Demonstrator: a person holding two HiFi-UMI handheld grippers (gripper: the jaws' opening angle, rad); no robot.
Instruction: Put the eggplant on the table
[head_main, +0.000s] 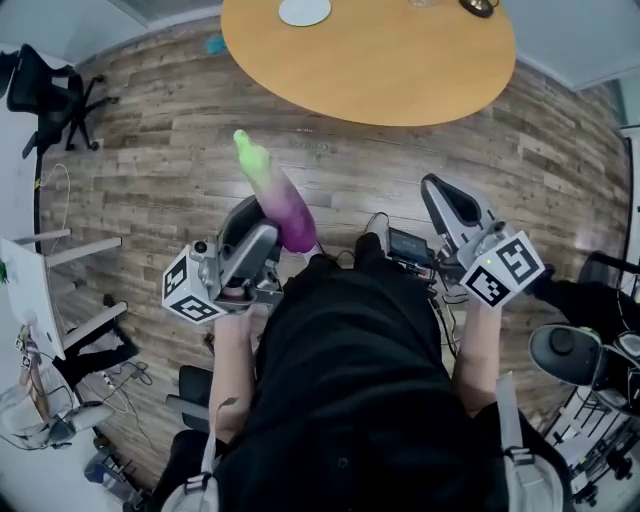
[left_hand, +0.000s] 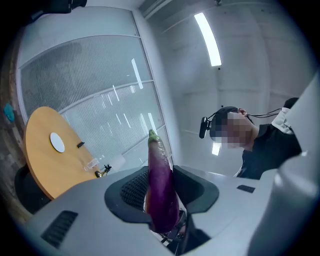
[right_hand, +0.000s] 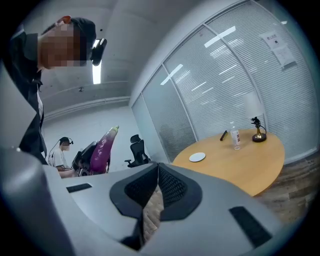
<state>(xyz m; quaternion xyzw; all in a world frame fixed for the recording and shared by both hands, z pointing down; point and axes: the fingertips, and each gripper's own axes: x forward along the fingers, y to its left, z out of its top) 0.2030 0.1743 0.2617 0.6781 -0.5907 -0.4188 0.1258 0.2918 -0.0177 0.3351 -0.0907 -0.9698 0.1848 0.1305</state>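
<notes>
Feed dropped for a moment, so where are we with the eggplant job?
Done: the eggplant is picked up, clamped in the left gripper. In hand: it is over the floor, short of the table. Left: carry it over the table, set it down, let go. The right gripper is shut and empty.

Table near half open; plate beyond.
</notes>
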